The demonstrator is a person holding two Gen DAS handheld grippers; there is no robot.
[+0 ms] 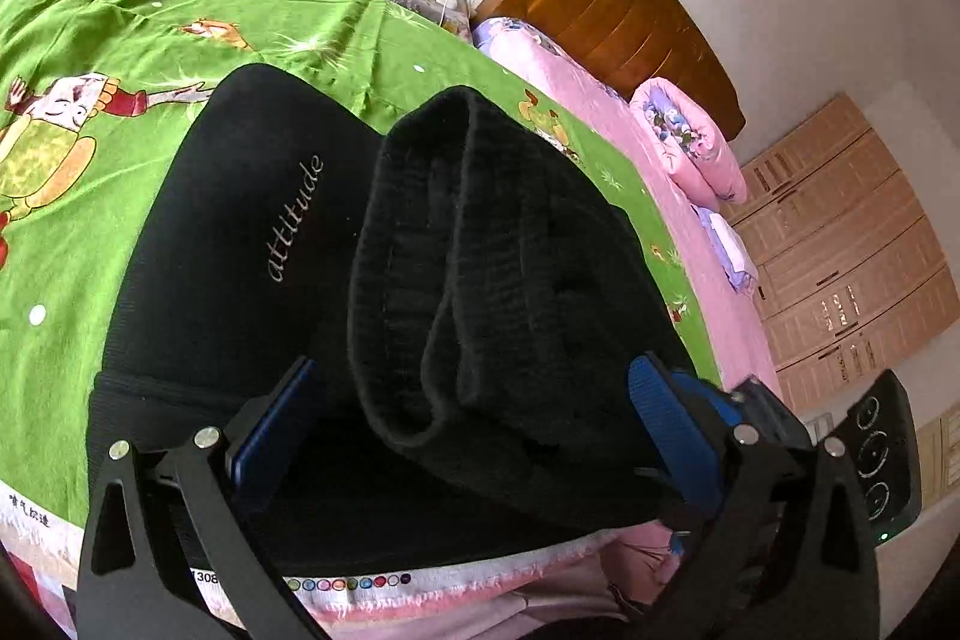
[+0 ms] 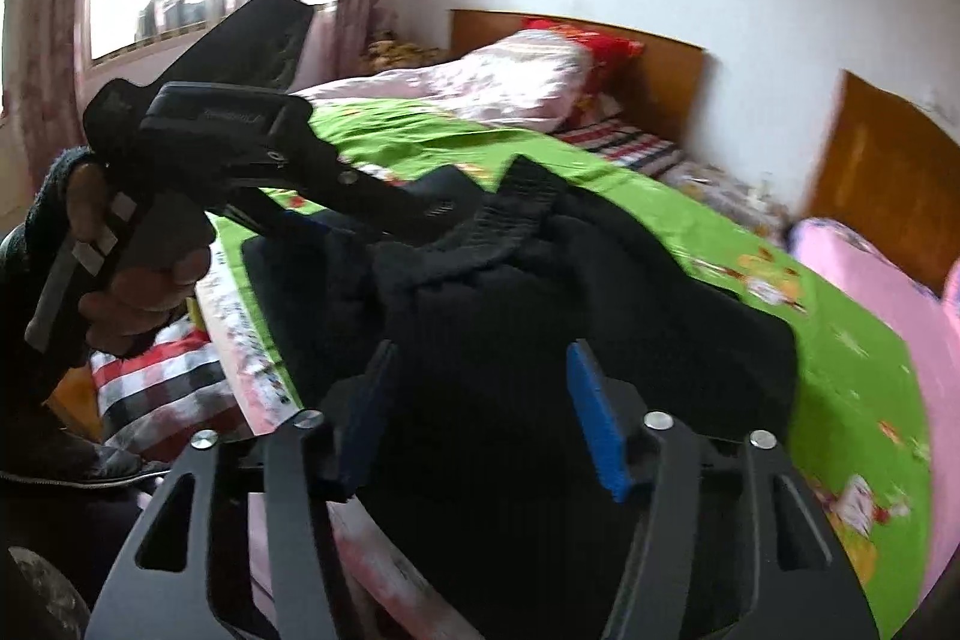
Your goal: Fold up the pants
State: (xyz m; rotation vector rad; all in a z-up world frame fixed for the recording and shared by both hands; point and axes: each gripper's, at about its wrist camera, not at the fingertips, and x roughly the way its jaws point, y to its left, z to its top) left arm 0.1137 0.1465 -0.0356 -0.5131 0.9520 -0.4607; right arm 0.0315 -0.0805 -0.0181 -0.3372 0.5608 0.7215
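The black pants (image 1: 282, 244) lie folded on the green cartoon bedsheet (image 1: 90, 40), near the bed's front edge, the word "attitude" stitched on the flat layer. On top of it I see a thick rolled bundle with the ribbed waistband (image 1: 420, 250) curling toward me. My left gripper (image 1: 480, 418) stands wide, blue pads either side of that bundle, and I see neither pad pressing the cloth. My right gripper (image 2: 474, 400) stands part open over dark fabric; its pads flank the cloth, though blur keeps me from telling whether they touch. A hand (image 2: 132, 274) holds the left tool at the bed's near corner. Beyond the pants the sheet is free up to the pillows (image 2: 480, 82); a pink bed (image 1: 600, 100) lies just alongside.
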